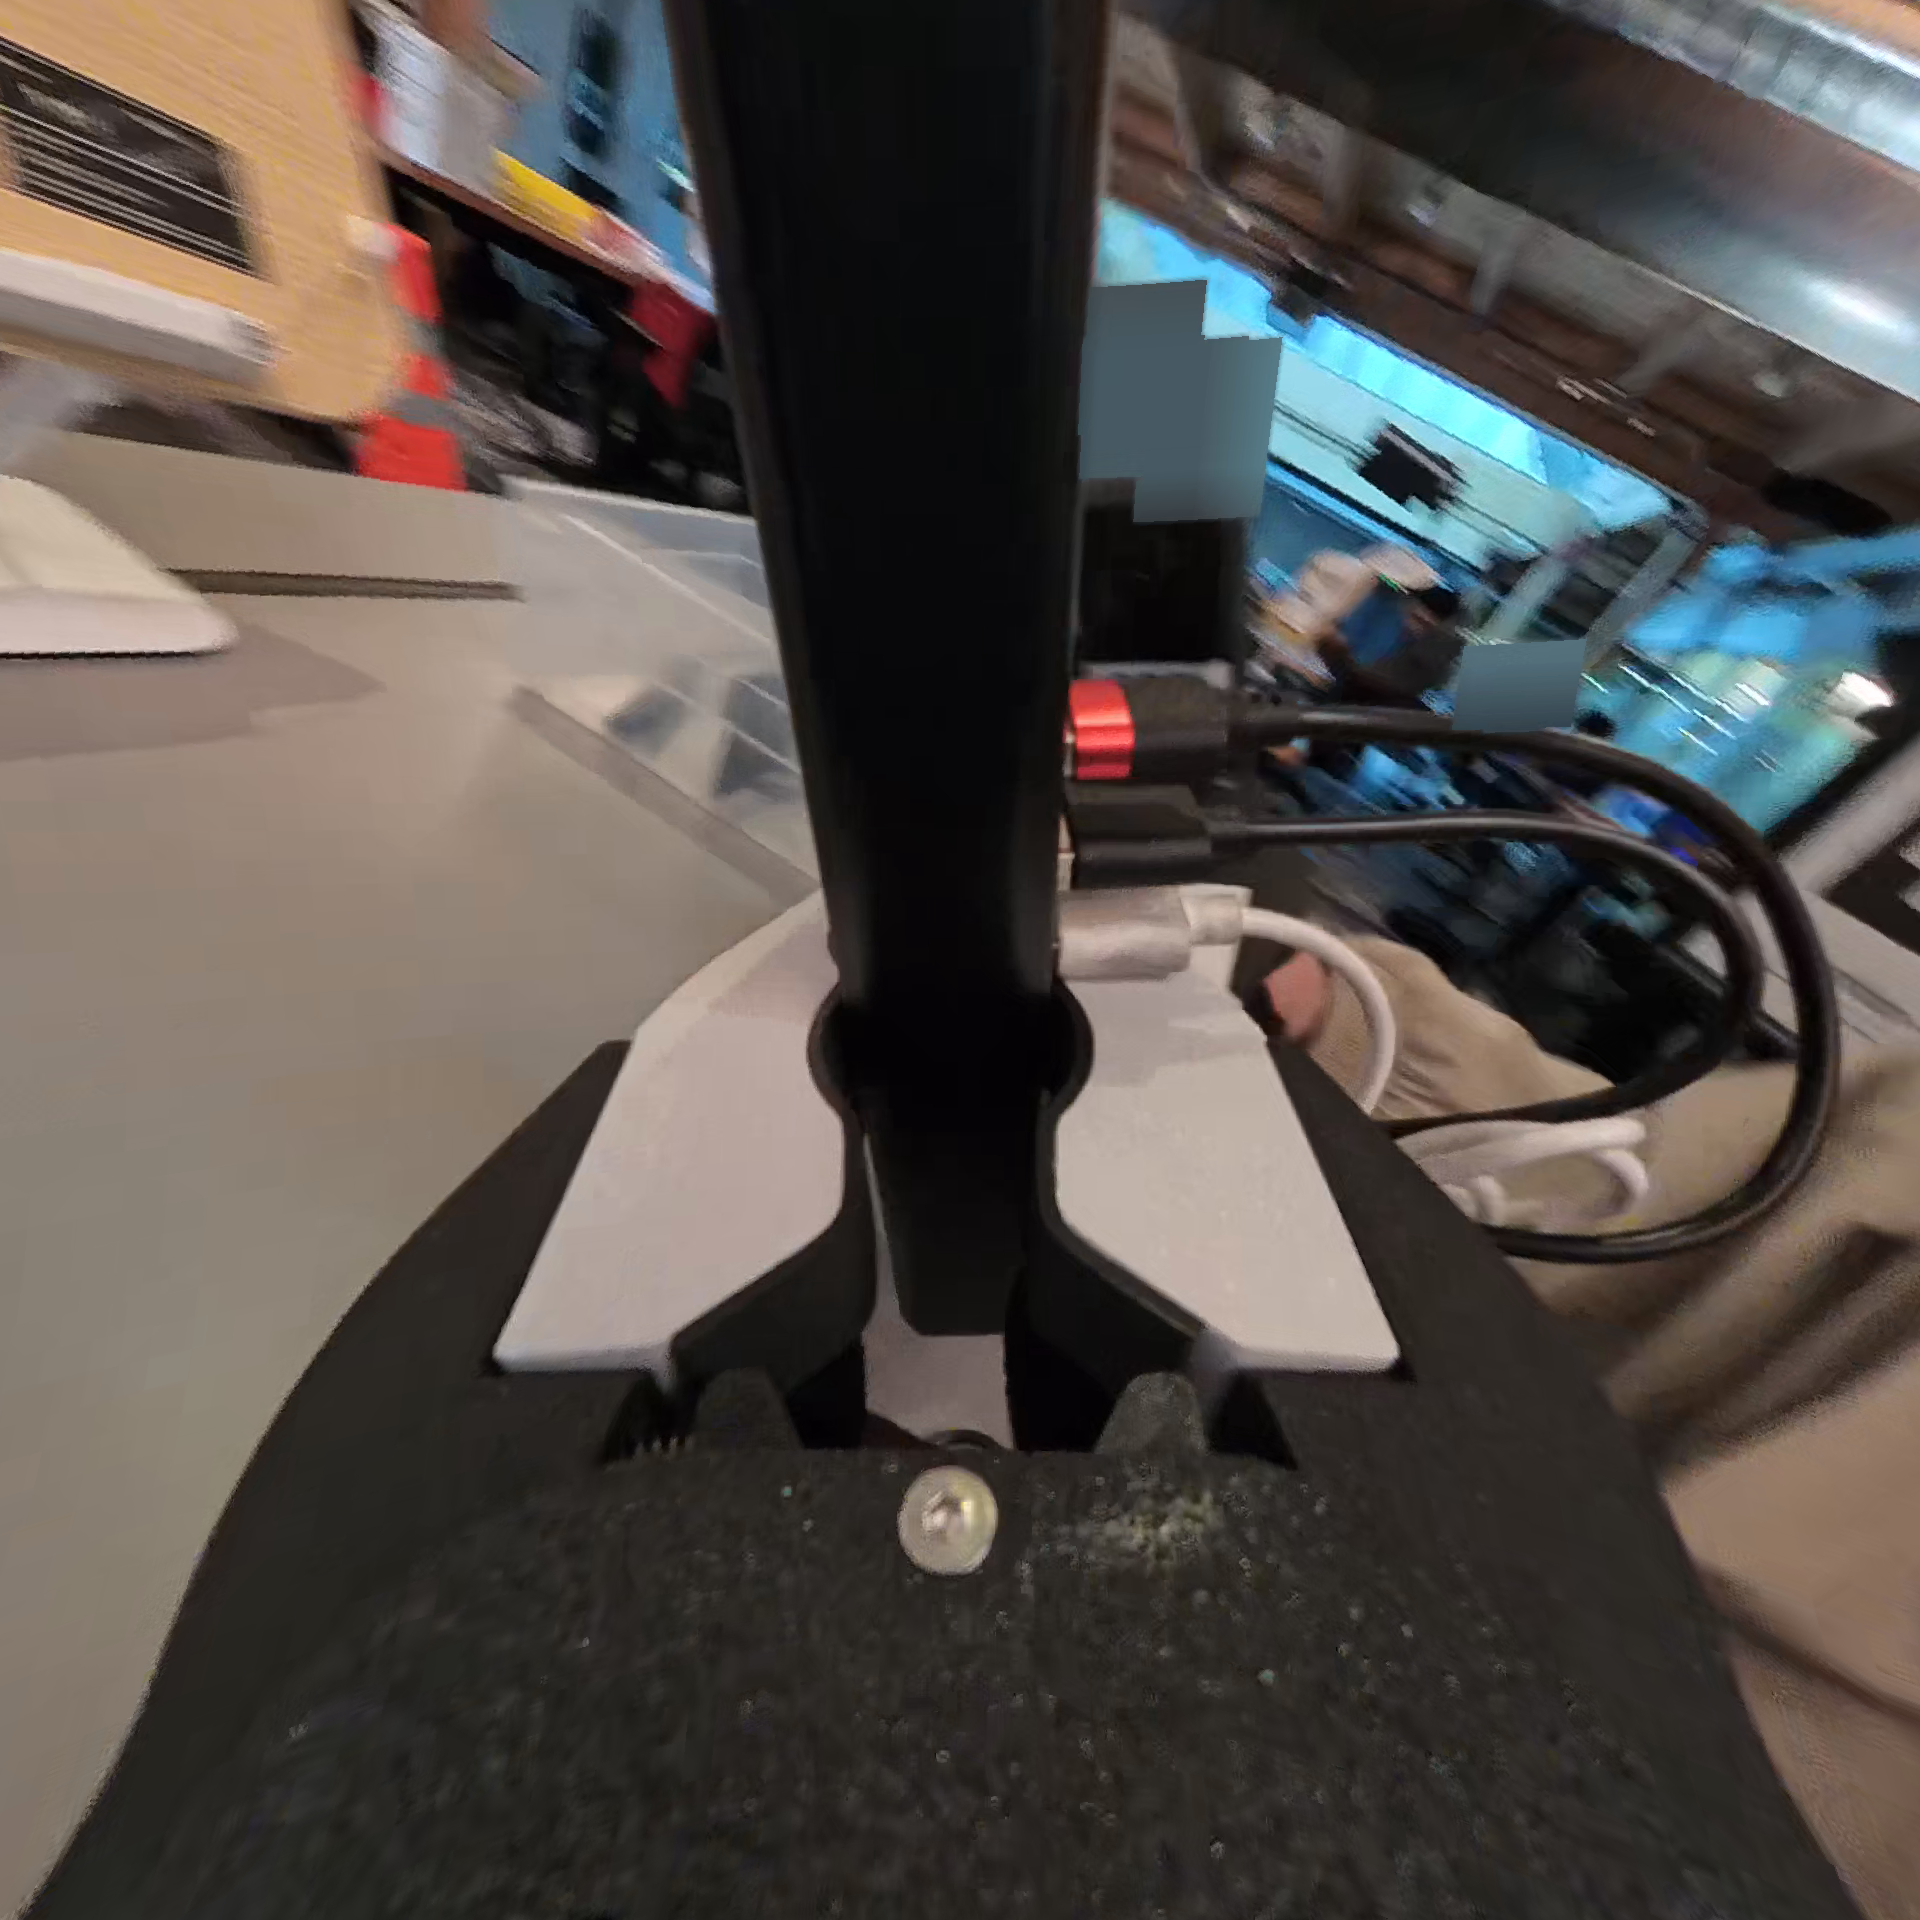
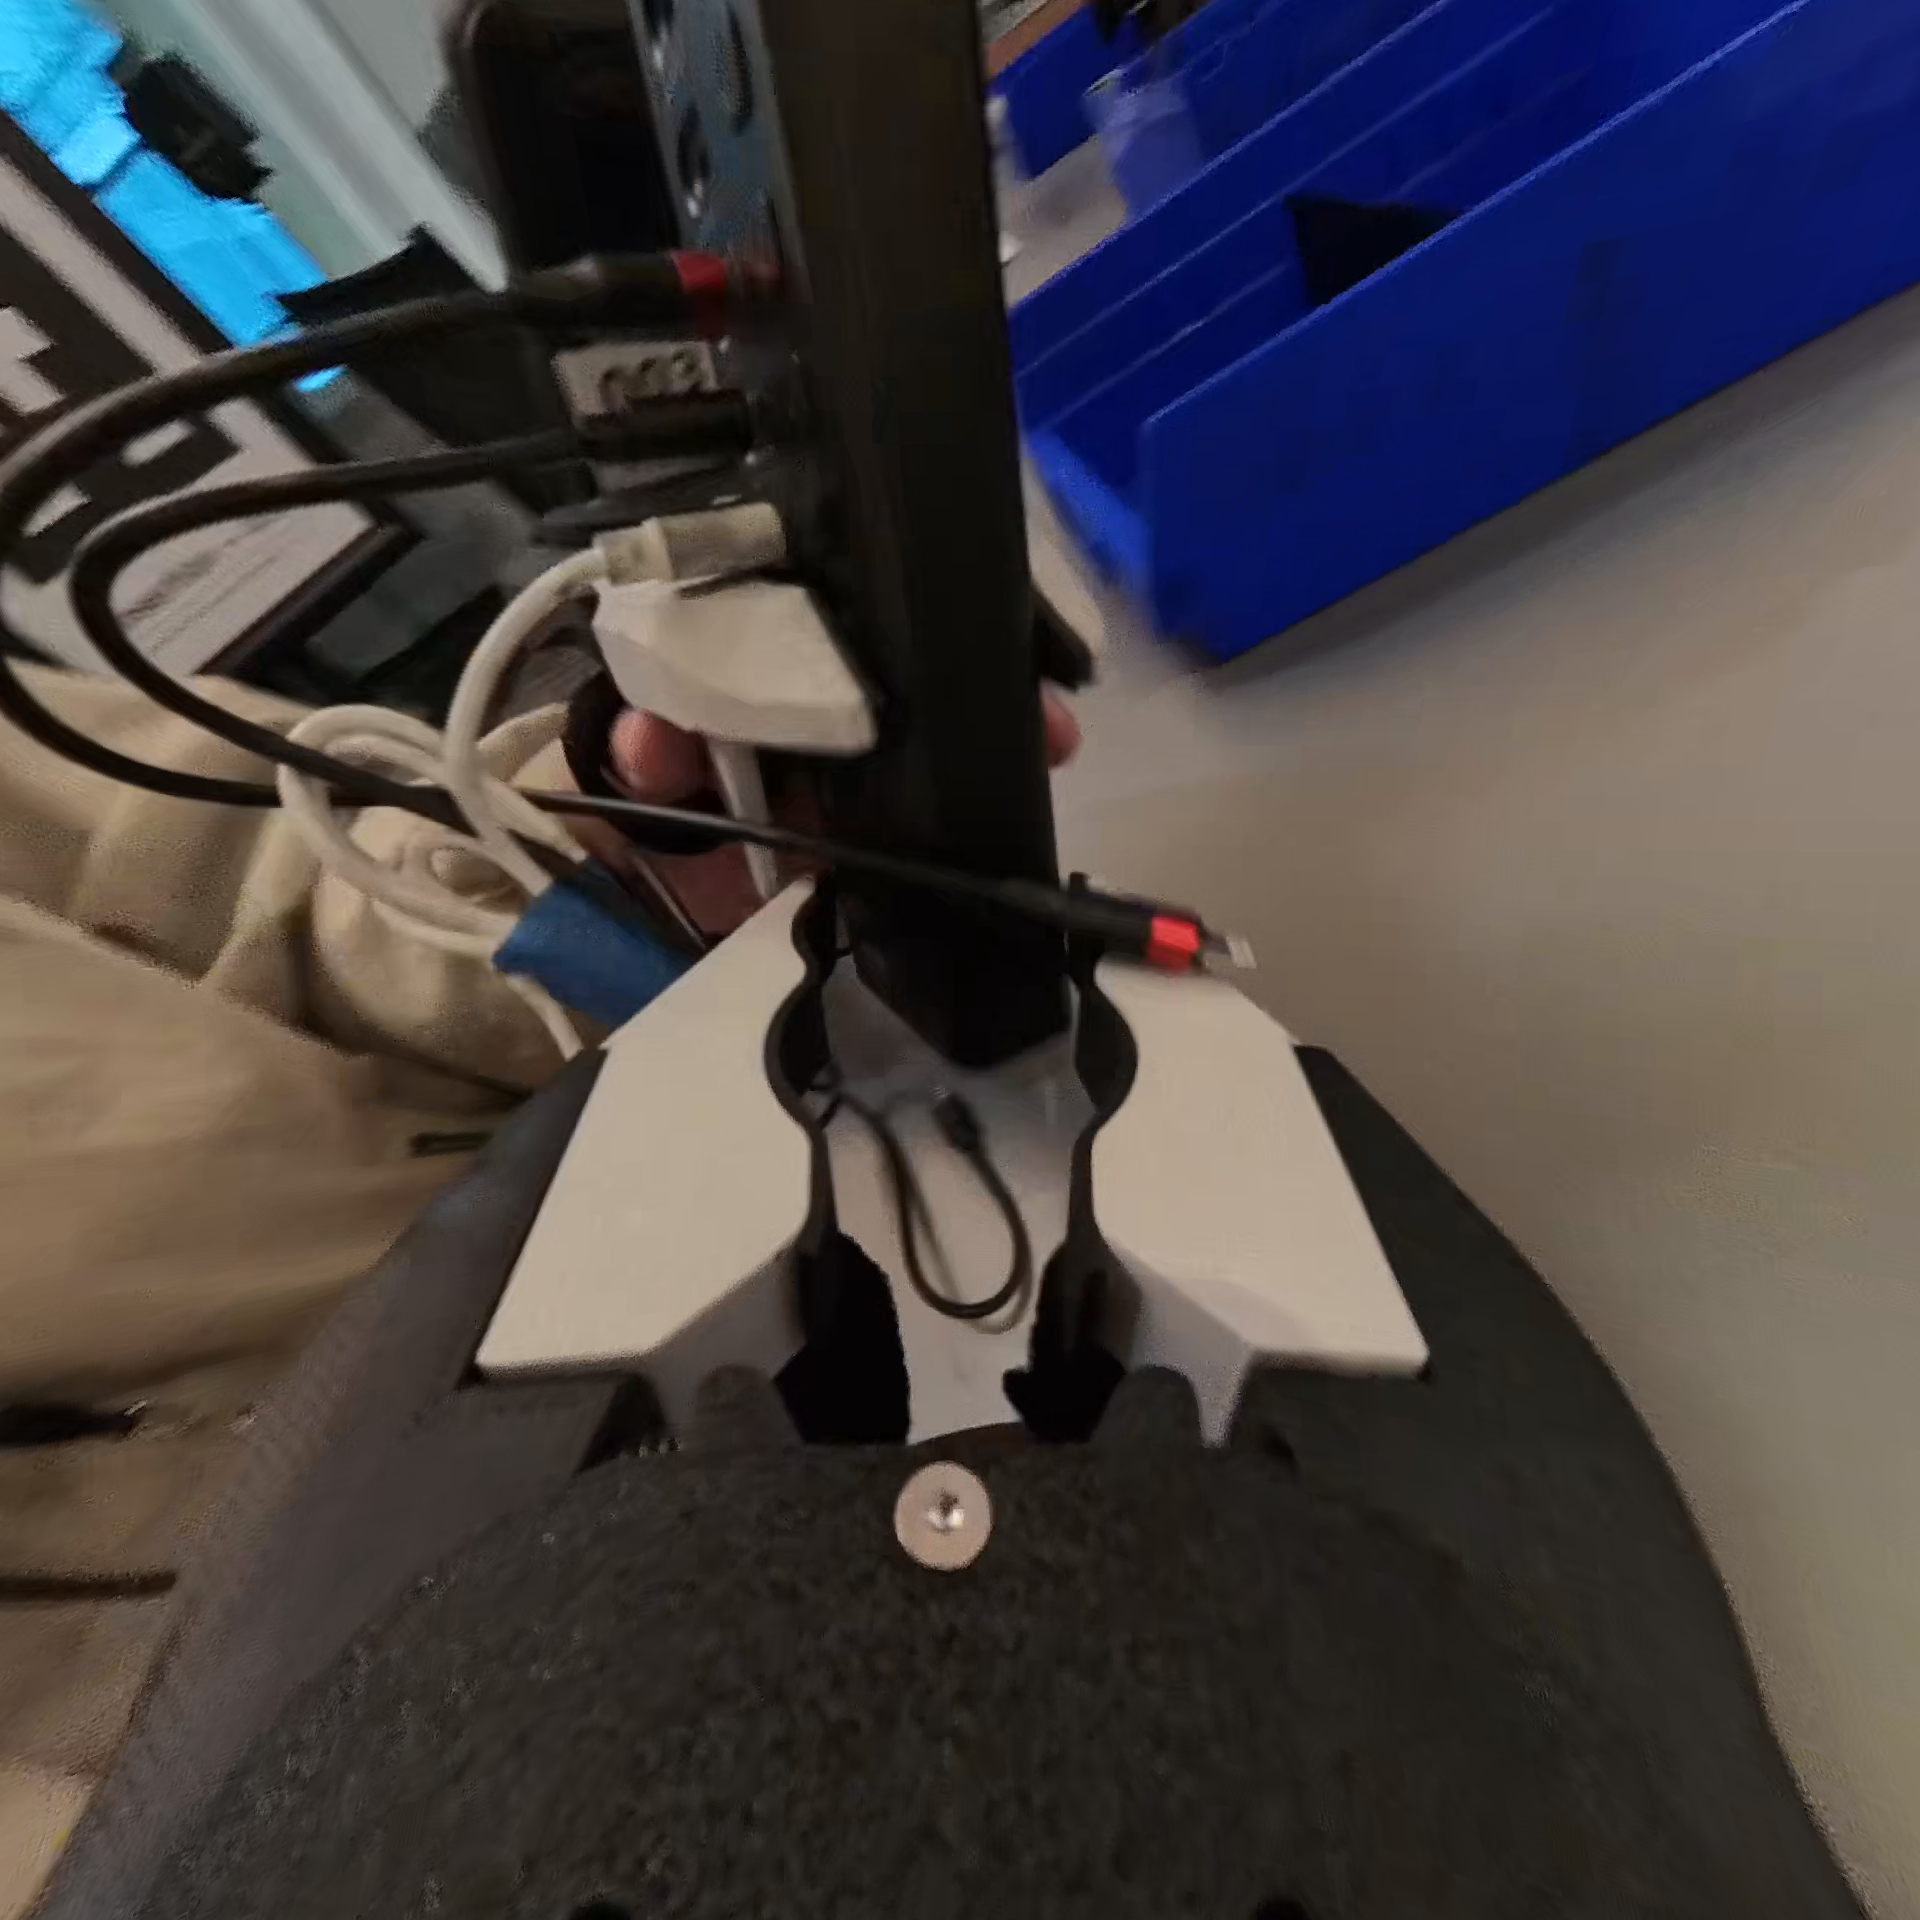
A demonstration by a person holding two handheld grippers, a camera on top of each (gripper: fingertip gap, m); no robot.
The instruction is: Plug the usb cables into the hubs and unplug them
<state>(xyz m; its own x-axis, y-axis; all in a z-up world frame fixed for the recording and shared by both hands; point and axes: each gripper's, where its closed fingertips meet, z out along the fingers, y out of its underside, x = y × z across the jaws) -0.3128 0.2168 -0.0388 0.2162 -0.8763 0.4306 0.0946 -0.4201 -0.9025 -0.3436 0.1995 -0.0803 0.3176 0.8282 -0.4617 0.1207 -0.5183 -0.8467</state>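
Here the left tool (image 1: 940,1195) is pressed together on a tall black hub (image 1: 914,623), pinching its near end so the bar stands up through the middle of the view. On the hub's right side three plugs sit one above another: a red-collared plug (image 1: 1107,729) on top, a black plug (image 1: 1138,836) under it, and a silvery white plug (image 1: 1127,930) lowest. Their cables (image 1: 1756,935) loop right over beige cloth (image 1: 1766,1403), crowding that side. To the left the grey bench (image 1: 312,935) lies open, with a clear plastic tray (image 1: 665,623) farther off.

The right tool (image 2: 951,1060) grips the same hub (image 2: 914,520) at its base. A loose black cable with a red-banded tip (image 2: 1169,940) lies across its white fingers (image 2: 1226,1174). Blue plastic bins (image 2: 1455,364) stand far right, with smooth bench (image 2: 1507,987) between.
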